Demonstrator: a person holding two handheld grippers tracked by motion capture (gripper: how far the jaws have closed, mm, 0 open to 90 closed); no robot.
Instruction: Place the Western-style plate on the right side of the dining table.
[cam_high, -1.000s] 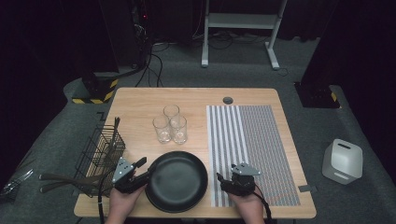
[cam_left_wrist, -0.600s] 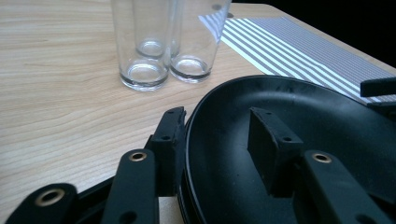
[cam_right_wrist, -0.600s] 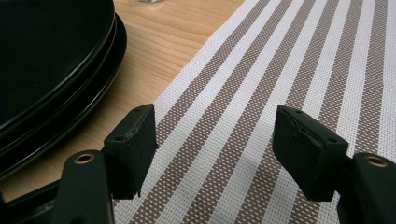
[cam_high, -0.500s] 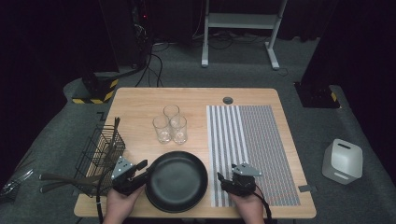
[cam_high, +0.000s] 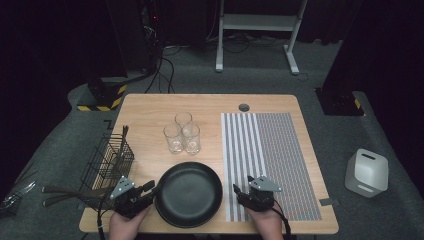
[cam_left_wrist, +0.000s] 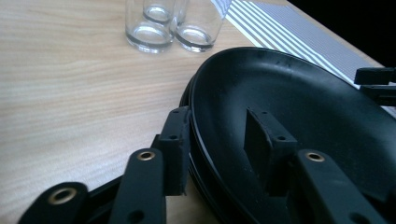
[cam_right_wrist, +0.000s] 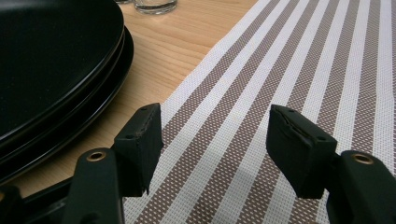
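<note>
A stack of black plates (cam_high: 189, 194) lies at the table's front middle. My left gripper (cam_high: 150, 189) reaches its left rim. In the left gripper view the plates (cam_left_wrist: 299, 107) sit under my left gripper (cam_left_wrist: 217, 126): one jaw is outside the rim, the other inside the top plate. The jaws have just been closing with the rim between them; a gap still shows at the inner pad. My right gripper (cam_high: 242, 187) hovers over the striped mat (cam_high: 270, 160) right of the plates (cam_right_wrist: 46, 56). In its own view my right gripper (cam_right_wrist: 215, 126) is open with nothing between its jaws, which have just been closing a little.
Three clear glasses (cam_high: 182, 135) stand bunched behind the plates. A black wire basket (cam_high: 107, 160) with cutlery sits at the table's left edge, and dark utensils (cam_high: 65, 192) stick out beside it. A white box (cam_high: 366, 172) rests on the floor at the right.
My left gripper's jaws have narrowed around the plate rim. Both hands have stayed almost where they were.
</note>
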